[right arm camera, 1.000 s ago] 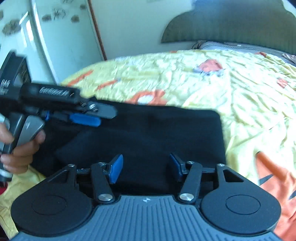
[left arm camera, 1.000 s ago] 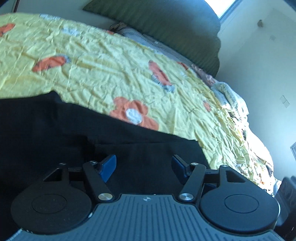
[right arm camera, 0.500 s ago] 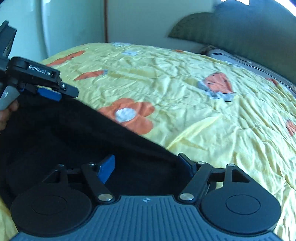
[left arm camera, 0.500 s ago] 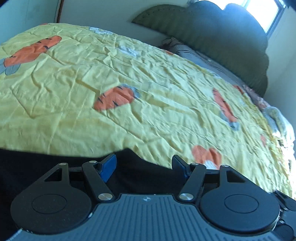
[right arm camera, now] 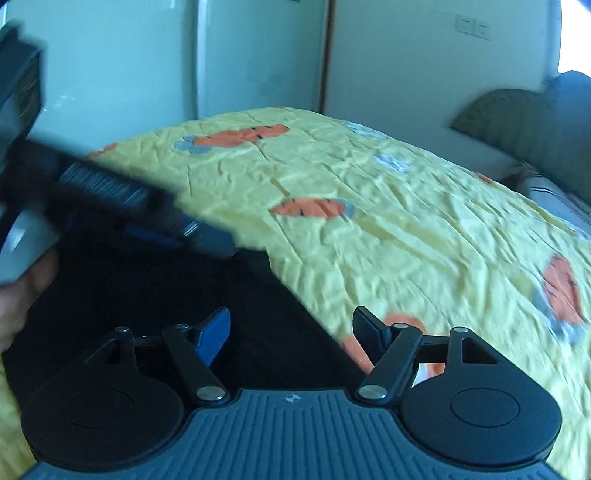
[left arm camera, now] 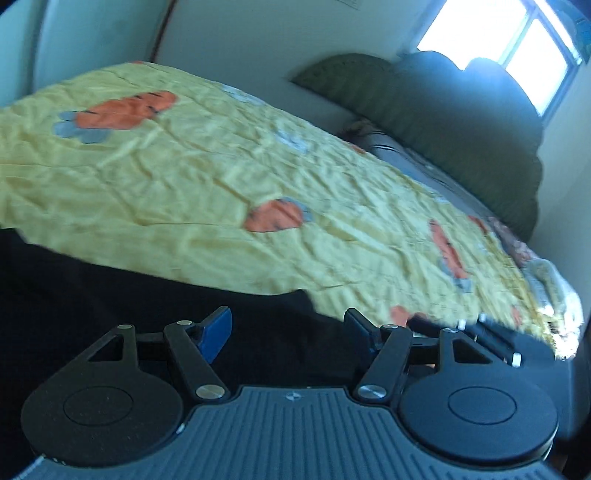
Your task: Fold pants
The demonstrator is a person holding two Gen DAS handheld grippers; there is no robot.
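Note:
Dark black pants [left arm camera: 110, 288] lie on the yellow bed cover [left arm camera: 221, 177] and fill the lower left of the left wrist view. My left gripper [left arm camera: 288, 325] hovers over their edge, jaws opening slightly, with nothing between the blue pads. In the right wrist view the pants [right arm camera: 147, 295] spread under my right gripper [right arm camera: 291, 325], which is open and empty, its right finger over the yellow cover. The left gripper [right arm camera: 207, 236] shows blurred at upper left there, held by a hand [right arm camera: 22, 295]. Whether any fingertip touches the cloth is hidden.
The cover [right arm camera: 406, 221] carries orange carrot prints. A green padded headboard [left arm camera: 443, 122] and a grey pillow [left arm camera: 424, 166] stand at the far end under a bright window [left arm camera: 498, 33]. White wardrobe doors [right arm camera: 147, 74] rise beyond the bed's far side.
Both grippers have swung sideways over the pants, so the black cloth now sits lower and further left in both views. The right jaws stand wider than a second ago.

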